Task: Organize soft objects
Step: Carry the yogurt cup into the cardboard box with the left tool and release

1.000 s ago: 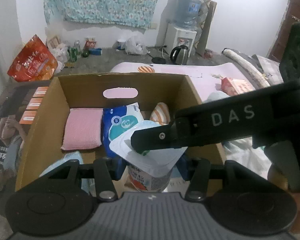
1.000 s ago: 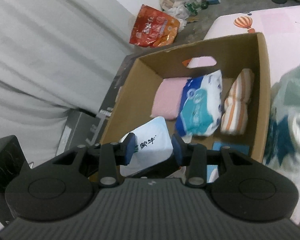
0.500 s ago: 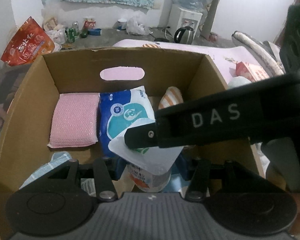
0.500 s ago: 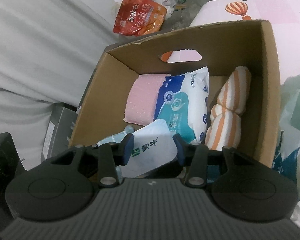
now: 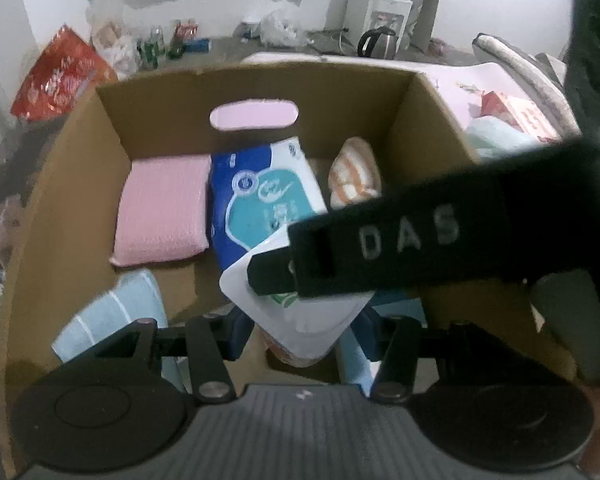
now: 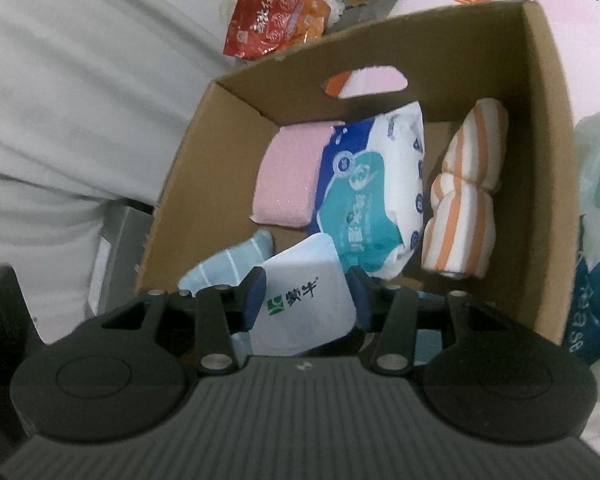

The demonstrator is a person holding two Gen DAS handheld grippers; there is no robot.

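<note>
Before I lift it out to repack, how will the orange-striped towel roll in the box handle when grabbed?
The orange-striped towel roll looks soft: it pinches in at the middle, so it would likely squash and bend under a gripper. Being cloth, it is probably light and not slippery. It lies along the cardboard box wall, so a push might roll it toward the blue wipes pack.

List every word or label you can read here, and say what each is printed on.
"DAS": right gripper's finger, crossing the left wrist view.
"蒙牛" with a green logo: white pouch.
Red snack bag: large characters, too blurred to read.
Blue-and-white tissue pack: print too blurred.
Teal bag: letters unclear.
</note>
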